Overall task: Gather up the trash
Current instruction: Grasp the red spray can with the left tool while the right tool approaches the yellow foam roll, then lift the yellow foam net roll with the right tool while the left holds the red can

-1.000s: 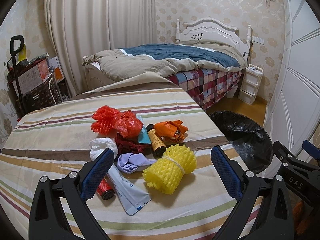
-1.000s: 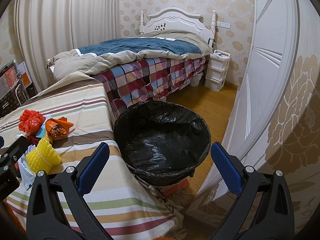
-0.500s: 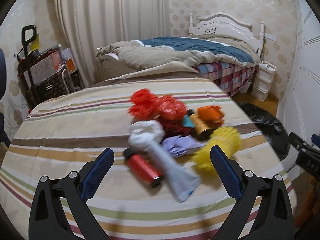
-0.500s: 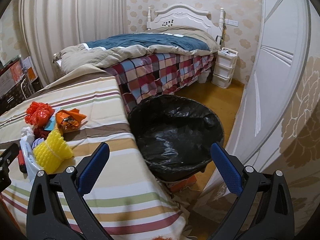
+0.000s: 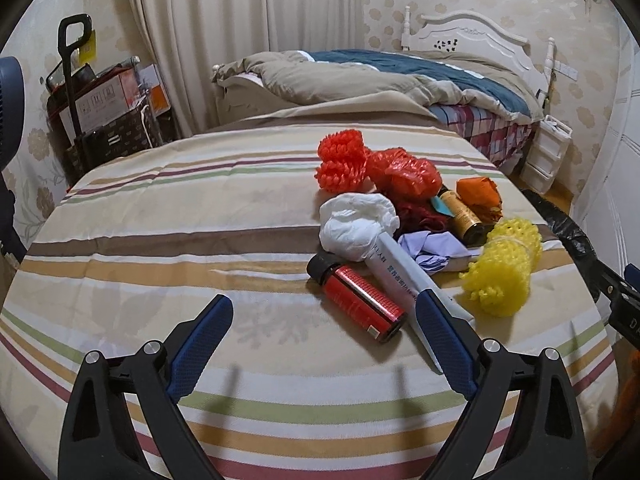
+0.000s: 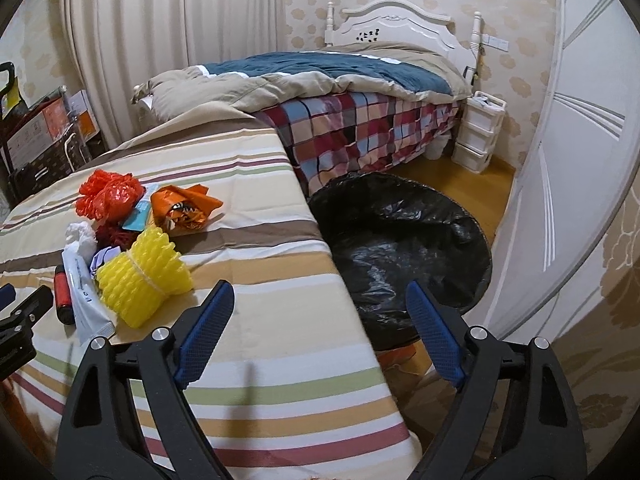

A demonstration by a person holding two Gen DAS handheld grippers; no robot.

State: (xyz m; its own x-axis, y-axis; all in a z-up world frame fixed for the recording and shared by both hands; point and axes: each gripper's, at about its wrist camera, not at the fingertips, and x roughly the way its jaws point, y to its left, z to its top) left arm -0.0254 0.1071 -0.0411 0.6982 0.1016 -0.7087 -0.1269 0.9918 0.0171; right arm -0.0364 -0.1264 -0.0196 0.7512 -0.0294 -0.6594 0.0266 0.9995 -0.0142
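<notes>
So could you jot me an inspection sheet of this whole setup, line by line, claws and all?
Surface: striped cloth over a table, flat.
Job's things: red bottle lying down; white tube beside it, touching; white wad on the tube's far end; yellow net; red net; red bag; orange wrapper; brown bottle; purple scrap.
Bin: black-lined bin on the floor beside the table's right edge, looks empty.
Clutter: boxes on a cart.
Claws: left claw open, empty, above the cloth near the red bottle; right claw open, empty, over the table edge.
Cables: nothing seen.
Surroundings: bed, curtain, drawers.
</notes>
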